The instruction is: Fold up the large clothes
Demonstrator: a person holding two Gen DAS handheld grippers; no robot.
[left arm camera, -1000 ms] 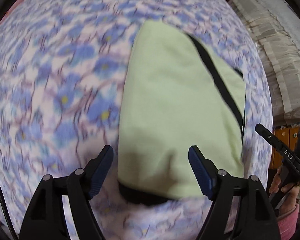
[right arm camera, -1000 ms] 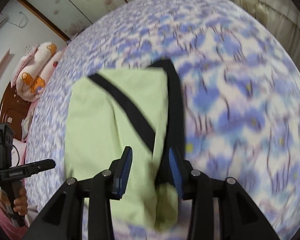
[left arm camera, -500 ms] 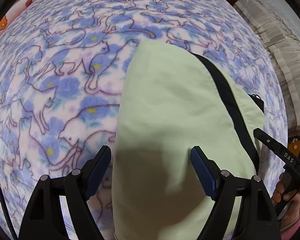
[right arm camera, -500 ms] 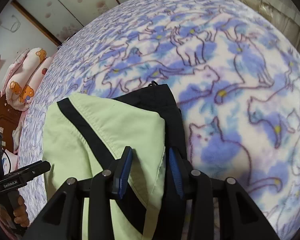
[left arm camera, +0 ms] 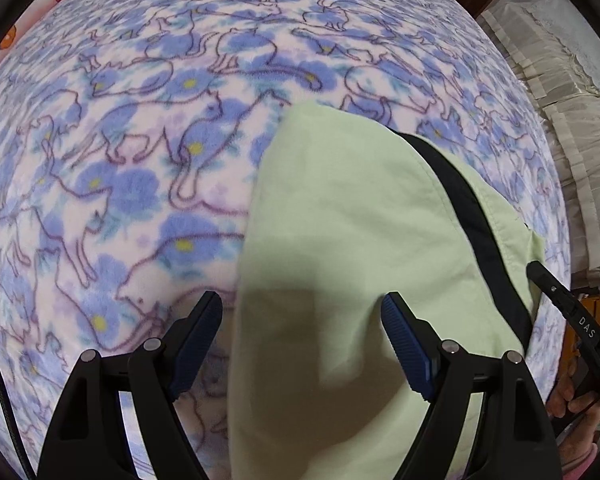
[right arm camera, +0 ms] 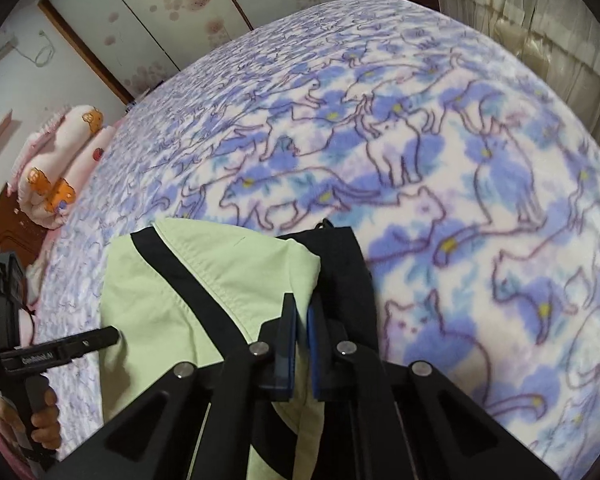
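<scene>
The right gripper (right arm camera: 300,344) is pinching the soft, light green garment (right arm camera: 220,280) at its lower-centre edge while the left gripper (left arm camera: 302,344) is hovering spread.

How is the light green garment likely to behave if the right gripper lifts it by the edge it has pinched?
The light green garment looks thin and soft, so it would probably droop and unfold below the right gripper. It seems light, since it lies flat on the fleece blanket. The blanket's fuzzy nap may drag on it slightly. The left gripper stands open over the garment's other side.
</scene>
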